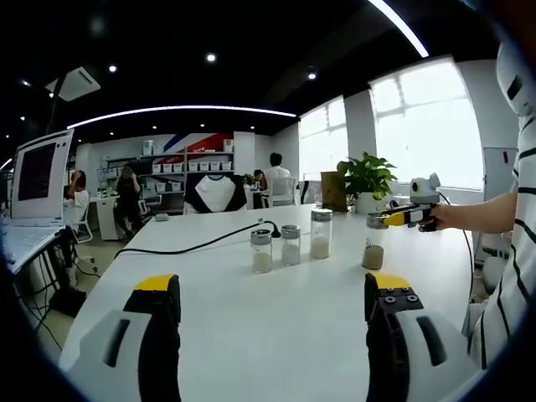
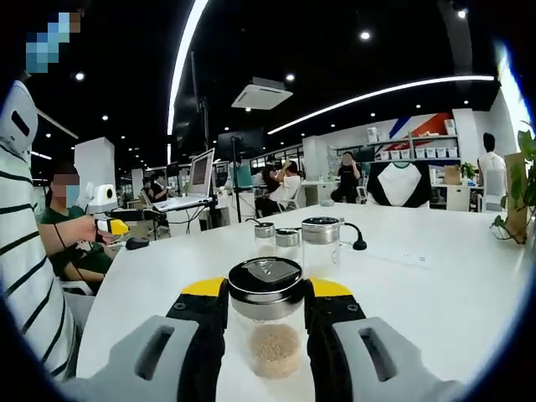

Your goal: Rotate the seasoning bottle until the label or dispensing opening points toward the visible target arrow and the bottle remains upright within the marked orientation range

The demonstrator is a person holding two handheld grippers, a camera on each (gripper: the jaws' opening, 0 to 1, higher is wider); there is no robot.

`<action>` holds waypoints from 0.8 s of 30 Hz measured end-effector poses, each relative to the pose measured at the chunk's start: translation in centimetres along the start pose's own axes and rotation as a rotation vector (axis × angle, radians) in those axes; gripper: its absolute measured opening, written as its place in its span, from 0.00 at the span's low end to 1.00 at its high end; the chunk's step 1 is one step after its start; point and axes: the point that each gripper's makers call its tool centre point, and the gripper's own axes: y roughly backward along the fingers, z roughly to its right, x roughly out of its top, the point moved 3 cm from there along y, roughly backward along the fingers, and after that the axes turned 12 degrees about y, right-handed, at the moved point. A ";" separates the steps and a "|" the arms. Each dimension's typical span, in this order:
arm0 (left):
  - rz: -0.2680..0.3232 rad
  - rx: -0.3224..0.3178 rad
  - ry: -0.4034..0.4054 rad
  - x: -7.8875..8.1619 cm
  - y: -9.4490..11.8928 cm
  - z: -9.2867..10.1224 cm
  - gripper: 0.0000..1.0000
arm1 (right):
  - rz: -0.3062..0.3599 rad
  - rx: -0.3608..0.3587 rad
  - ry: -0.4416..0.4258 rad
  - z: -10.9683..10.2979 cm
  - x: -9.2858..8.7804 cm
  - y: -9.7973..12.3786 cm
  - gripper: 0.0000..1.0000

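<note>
A glass seasoning bottle (image 2: 274, 343) with a metal lid and pale grains in its base stands upright on the white table (image 2: 419, 276). My right gripper (image 2: 266, 289) is shut on it, yellow-tipped jaws pressing either side of the lid. In the left gripper view the same bottle (image 1: 373, 247) stands at the right, with the right gripper (image 1: 383, 220) reaching in from a hand. My left gripper (image 1: 272, 293) stands open and wide over bare table (image 1: 268, 335), well short of the bottles. The left gripper (image 2: 113, 226) also shows far left in the right gripper view.
Three more lidded bottles (image 1: 291, 244) stand in a row mid-table, beyond the held one (image 2: 288, 241). A black cable (image 1: 201, 243) runs across the table. A potted plant (image 1: 366, 177) stands at the far edge, a laptop (image 1: 38, 180) to the left. People sit behind.
</note>
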 end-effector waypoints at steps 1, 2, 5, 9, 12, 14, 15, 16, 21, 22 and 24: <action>-0.002 0.000 0.000 -0.1 0.0 0.0 0.96 | 0.001 -0.001 -0.002 0.0 0.0 0.0 0.35; -0.004 0.000 0.000 -0.1 0.0 0.0 0.96 | 0.002 -0.003 -0.003 0.0 0.0 0.0 0.35; -0.004 -0.003 0.000 -0.2 0.0 0.2 0.96 | -0.016 -0.023 -0.084 -0.1 -0.4 0.1 0.36; -0.004 -0.002 0.003 -0.2 0.0 0.1 0.96 | 0.012 -0.067 -0.071 -0.1 -0.1 0.1 0.40; -0.005 -0.002 0.004 -0.3 -0.1 0.1 0.96 | 0.053 -0.121 -0.092 -0.1 0.5 0.1 0.47; -0.004 -0.003 0.004 -0.3 -0.1 0.2 0.96 | 0.053 -0.145 -0.093 0.0 0.6 0.0 0.50; -0.004 -0.004 0.004 -0.3 -0.1 0.2 0.96 | 0.049 -0.169 -0.088 0.1 0.7 0.0 0.50; -0.005 -0.005 0.004 -0.3 -0.2 0.3 0.96 | 0.051 -0.192 -0.087 0.3 0.7 0.1 0.50; -0.008 -0.005 0.005 -0.4 -0.1 0.3 0.96 | 0.025 -0.252 -0.061 0.0 1.0 -0.1 0.51; -0.008 -0.004 0.006 -0.4 -0.1 0.3 0.96 | 0.015 -0.256 -0.051 -0.1 0.9 -0.2 0.51; -0.008 -0.001 0.008 -0.5 -0.1 0.2 0.96 | 0.020 -0.265 -0.051 -0.5 1.2 -0.4 0.51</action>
